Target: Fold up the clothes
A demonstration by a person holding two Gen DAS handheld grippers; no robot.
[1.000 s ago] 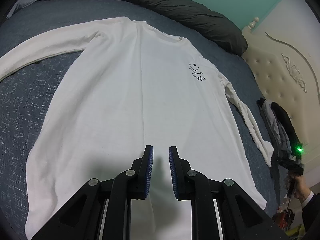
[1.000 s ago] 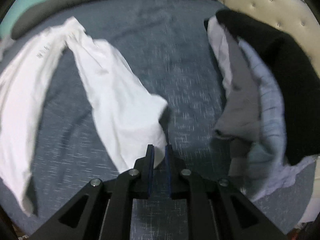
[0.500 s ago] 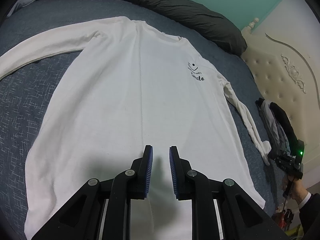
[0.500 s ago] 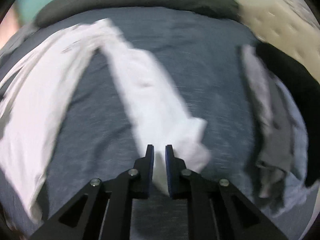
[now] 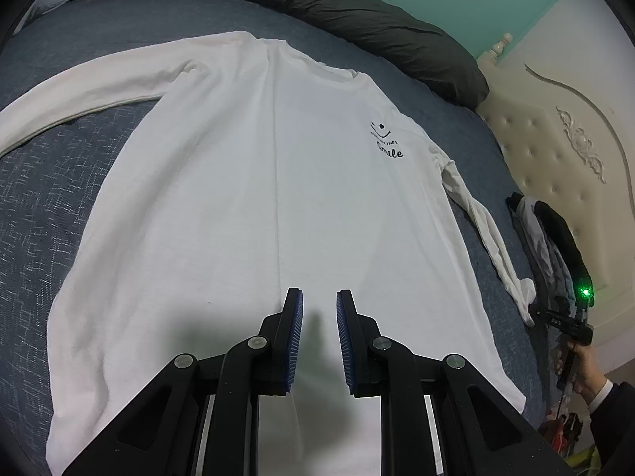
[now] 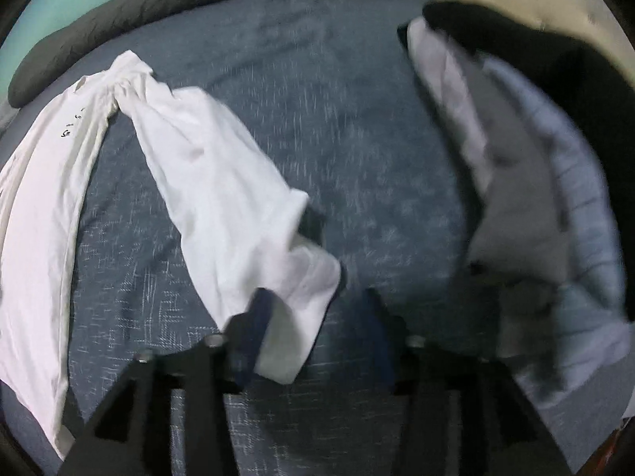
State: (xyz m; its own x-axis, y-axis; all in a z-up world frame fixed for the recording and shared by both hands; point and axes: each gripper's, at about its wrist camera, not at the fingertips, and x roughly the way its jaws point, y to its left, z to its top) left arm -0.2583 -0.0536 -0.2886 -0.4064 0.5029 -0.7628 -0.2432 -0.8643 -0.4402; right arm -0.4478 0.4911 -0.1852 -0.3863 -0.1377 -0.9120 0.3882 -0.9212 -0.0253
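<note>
The white long-sleeved shirt [image 5: 254, 206] lies flat on the blue bed [image 5: 47, 198], its right cuff [image 6: 301, 301] just short of the clothes pile [image 6: 528, 206] by the headboard. The right gripper [image 6: 313, 329] has just been opening its jaws, the cuff loose between them; the left gripper [image 5: 318, 337] hovers over the hem, jaws narrowly apart, gripping nothing

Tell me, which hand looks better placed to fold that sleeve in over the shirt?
The right. Its gripper hangs over the sleeve's cuff, jaws just opened with the cuff lying loose between them. The left gripper hovers over the shirt's hem, far from that sleeve.
</note>
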